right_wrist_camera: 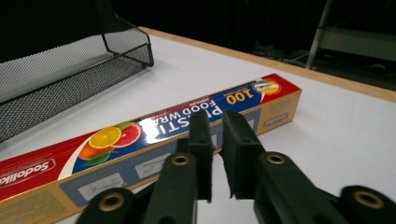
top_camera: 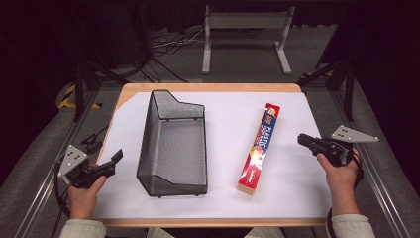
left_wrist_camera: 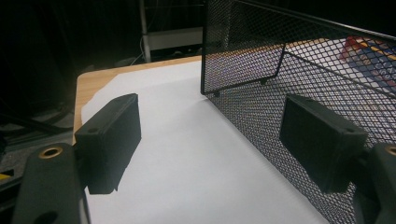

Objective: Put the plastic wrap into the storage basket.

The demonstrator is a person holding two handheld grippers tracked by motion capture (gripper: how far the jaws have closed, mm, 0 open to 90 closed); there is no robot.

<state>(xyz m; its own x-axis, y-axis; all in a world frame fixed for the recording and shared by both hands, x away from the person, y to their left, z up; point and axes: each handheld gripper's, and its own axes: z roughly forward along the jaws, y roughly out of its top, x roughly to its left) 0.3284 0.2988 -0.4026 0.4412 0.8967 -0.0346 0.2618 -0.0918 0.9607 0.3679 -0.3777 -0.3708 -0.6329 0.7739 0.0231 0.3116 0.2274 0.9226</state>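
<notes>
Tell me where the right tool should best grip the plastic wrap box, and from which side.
Probably mid-length on the plastic wrap box, coming from above with the jaws across its narrow width: it lies flat, long and slim, both long sides free. The right tool, now shut, must open first.

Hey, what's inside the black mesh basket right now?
Nothing shows inside the black mesh basket; its mesh floor looks bare. The plastic wrap box lies outside it on the white sheet. The near wall hides a sliver of floor.

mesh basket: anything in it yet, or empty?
Empty. The high view shows the black mesh basket with only bare mesh inside; the food wrap box lies flat on the white table sheet to the basket's right, apart from it.
</notes>
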